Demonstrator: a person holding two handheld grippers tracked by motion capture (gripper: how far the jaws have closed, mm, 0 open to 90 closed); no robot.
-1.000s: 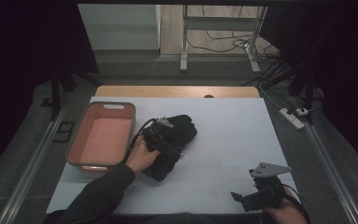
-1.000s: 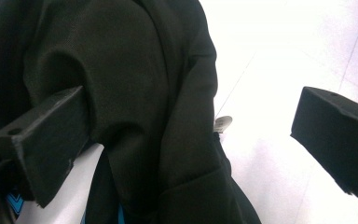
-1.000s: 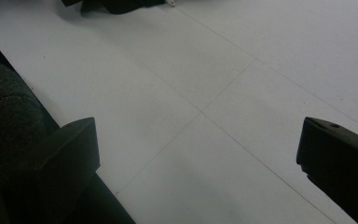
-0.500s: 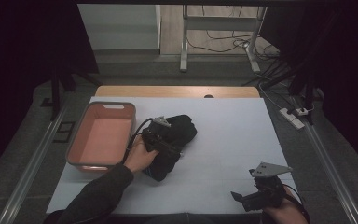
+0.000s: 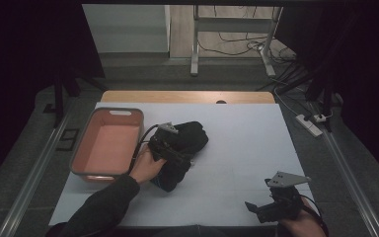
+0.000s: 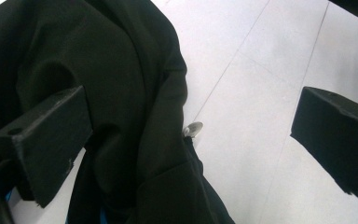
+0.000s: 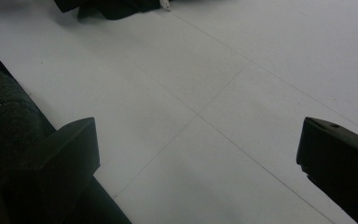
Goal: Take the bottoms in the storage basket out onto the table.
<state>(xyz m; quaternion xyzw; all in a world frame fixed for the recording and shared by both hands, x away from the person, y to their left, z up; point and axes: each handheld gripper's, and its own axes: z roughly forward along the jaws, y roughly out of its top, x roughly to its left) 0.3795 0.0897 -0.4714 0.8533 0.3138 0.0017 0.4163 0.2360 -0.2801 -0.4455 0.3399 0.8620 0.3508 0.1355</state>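
Black garment [image 5: 182, 150] lies bunched on the white desk [image 5: 246, 143], just beside the pink tub [image 5: 107, 143]. Left gripper [image 6: 193, 140] straddles it, jaws open. Right gripper [image 5: 271, 205] rests apart, jaws open. Risk: closing on one loose fold lets the remainder drag or slip.

Black garment [image 6: 135, 93]: matt cloth; tray [image 5: 79, 158]: smooth plastic; table [image 5: 246, 143]: matt white.

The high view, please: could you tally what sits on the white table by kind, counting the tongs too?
Black garment: 1
Pink bin: 1
Tongs: 2, the left tongs over the garment, the right tongs near the table's front edge
Total: 4
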